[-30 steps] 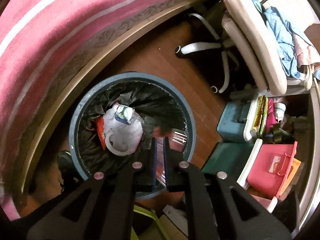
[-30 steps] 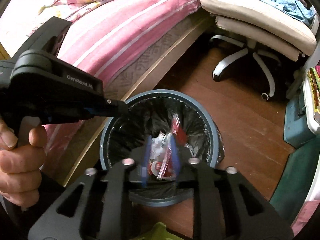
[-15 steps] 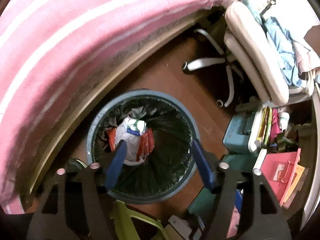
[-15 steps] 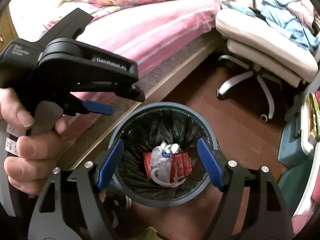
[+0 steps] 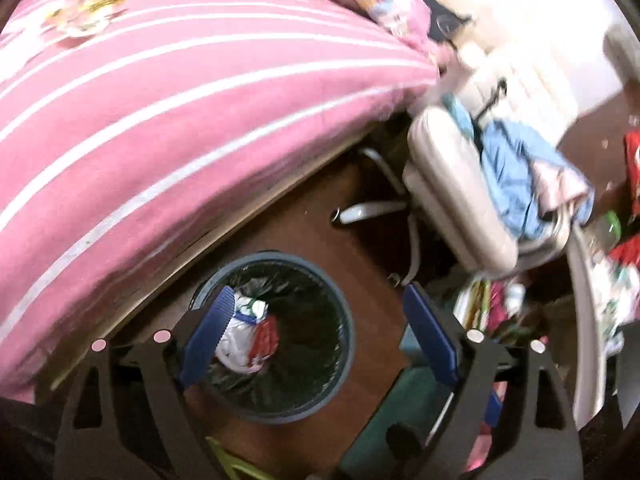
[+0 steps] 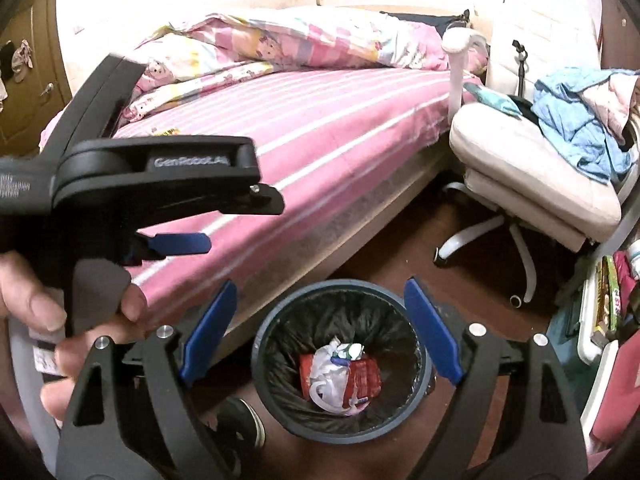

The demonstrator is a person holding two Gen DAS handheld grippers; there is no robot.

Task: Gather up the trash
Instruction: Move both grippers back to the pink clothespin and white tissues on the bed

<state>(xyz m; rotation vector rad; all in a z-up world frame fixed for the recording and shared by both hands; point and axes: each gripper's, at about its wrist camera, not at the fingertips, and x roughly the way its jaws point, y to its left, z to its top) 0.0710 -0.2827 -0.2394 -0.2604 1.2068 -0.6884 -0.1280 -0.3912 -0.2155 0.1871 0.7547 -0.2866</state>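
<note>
A round blue-grey bin point(image 6: 400, 300) with a black liner stands on the wooden floor beside the bed. Inside it lie a knotted white plastic bag point(image 6: 328, 380) and a red wrapper point(image 6: 366, 374). My right gripper point(image 6: 320, 285) hangs above the bin; its jaws are opening, with nothing between the blue pads. In the left wrist view the same bin point(image 5: 344, 328) sits lower, with the bag point(image 5: 236, 344) and the wrapper point(image 5: 266, 336) in it. My left gripper point(image 5: 318, 292) is also opening and empty. Its black body point(image 6: 160, 184) and the hand holding it point(image 6: 32, 308) fill the left of the right wrist view.
A bed with a pink striped sheet point(image 6: 320, 128) runs along the left. A cream office chair point(image 6: 532, 172) piled with clothes point(image 6: 576, 136) stands at the right on white legs. Boxes and books point(image 6: 604, 308) crowd the far right. A dark shoe point(image 6: 240, 420) lies near the bin.
Both grippers went from shut to wide open, and the red wrappers they held now lie in the bin. Both have risen away from the bin, which looks smaller.
</note>
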